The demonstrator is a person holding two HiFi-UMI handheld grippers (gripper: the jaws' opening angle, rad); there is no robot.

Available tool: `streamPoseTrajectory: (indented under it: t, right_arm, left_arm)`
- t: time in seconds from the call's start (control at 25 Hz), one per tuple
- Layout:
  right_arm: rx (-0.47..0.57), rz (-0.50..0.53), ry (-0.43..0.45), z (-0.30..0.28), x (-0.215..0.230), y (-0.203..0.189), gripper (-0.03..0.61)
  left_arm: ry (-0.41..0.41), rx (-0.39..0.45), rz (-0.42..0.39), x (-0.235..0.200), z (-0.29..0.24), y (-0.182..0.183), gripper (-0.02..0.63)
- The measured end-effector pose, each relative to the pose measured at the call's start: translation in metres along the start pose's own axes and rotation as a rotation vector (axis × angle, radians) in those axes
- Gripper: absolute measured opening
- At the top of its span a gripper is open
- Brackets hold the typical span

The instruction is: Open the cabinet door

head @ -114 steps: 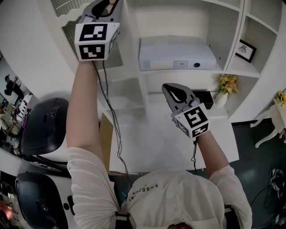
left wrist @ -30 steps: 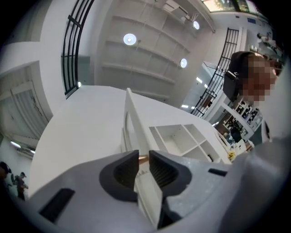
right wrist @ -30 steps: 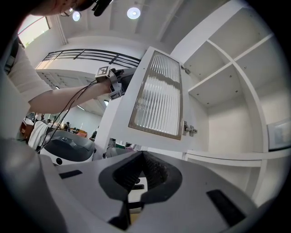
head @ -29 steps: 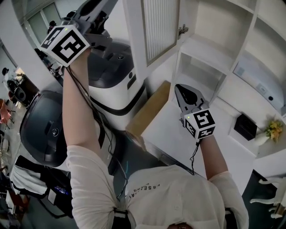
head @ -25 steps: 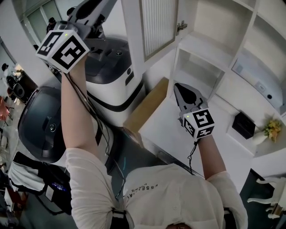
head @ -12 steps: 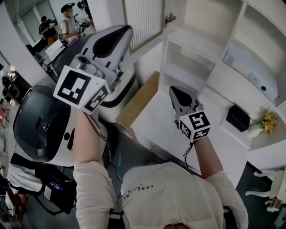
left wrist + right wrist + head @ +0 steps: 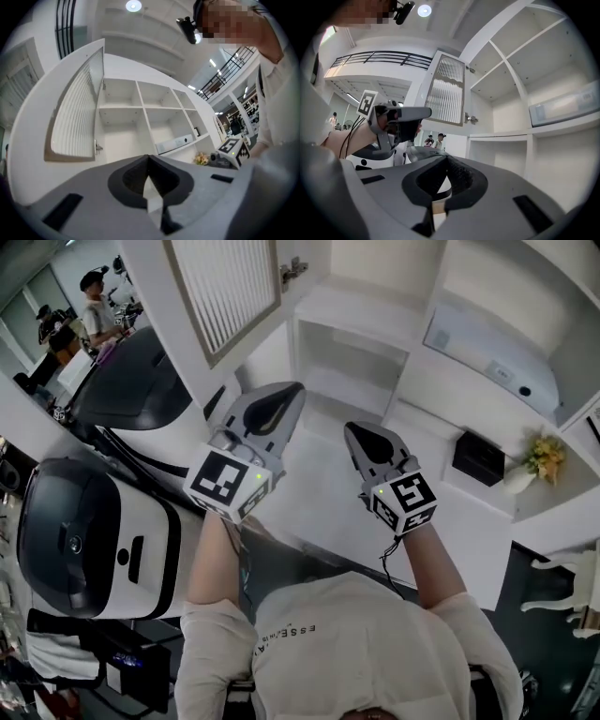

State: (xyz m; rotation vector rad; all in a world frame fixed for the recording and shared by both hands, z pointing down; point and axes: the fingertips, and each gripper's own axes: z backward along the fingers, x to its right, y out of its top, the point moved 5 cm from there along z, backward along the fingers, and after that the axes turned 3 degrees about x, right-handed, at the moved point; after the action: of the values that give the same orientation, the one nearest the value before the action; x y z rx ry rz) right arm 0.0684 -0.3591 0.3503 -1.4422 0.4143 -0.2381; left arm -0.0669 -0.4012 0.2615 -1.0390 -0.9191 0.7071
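The cabinet door [image 7: 223, 289] stood swung wide open at the left end of the white shelf unit [image 7: 412, 362], above and left of both grippers. It was hinged [image 7: 292, 270] along its right edge. Its long axis ran upright, and its ribbed glass panel [image 7: 75, 117] faced out into the room, away from the bare compartment behind it.

The left gripper [image 7: 292, 390] hung below the door, apart from it, jaws pressed together on nothing. Just beside it, the right gripper [image 7: 350, 429] was likewise closed and empty, aimed at the open shelves.

Under both lay a white desk top [image 7: 319, 512]. A white box-shaped device [image 7: 478, 343] sat on a shelf, with a small black box [image 7: 478, 457] and a vase of yellow flowers [image 7: 536, 460] lower down. Black-and-white machines [image 7: 84, 531] stood to the left, with people [image 7: 94, 301] far behind.
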Motion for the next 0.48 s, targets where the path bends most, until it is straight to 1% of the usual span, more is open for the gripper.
streamPoseTrajectory:
  t: [0.2,0.36,0.48]
  right_arm:
    - [-0.012,-0.01,-0.06,0.016,0.018,-0.008,0.014]
    - [-0.022,-0.015,-0.101,0.028,0.031,-0.015,0.014]
    - [-0.023,-0.013,-0.136,0.039,0.04,-0.02,0.014]
  left_arm:
    - [-0.016,-0.02,0.12,0.028,-0.009,-0.046,0.002]
    - [-0.04,-0.054,0.193,0.049,-0.017,-0.075,0.002]
    - [-0.068,-0.088,0.221,0.061,-0.023,-0.093,0.002]
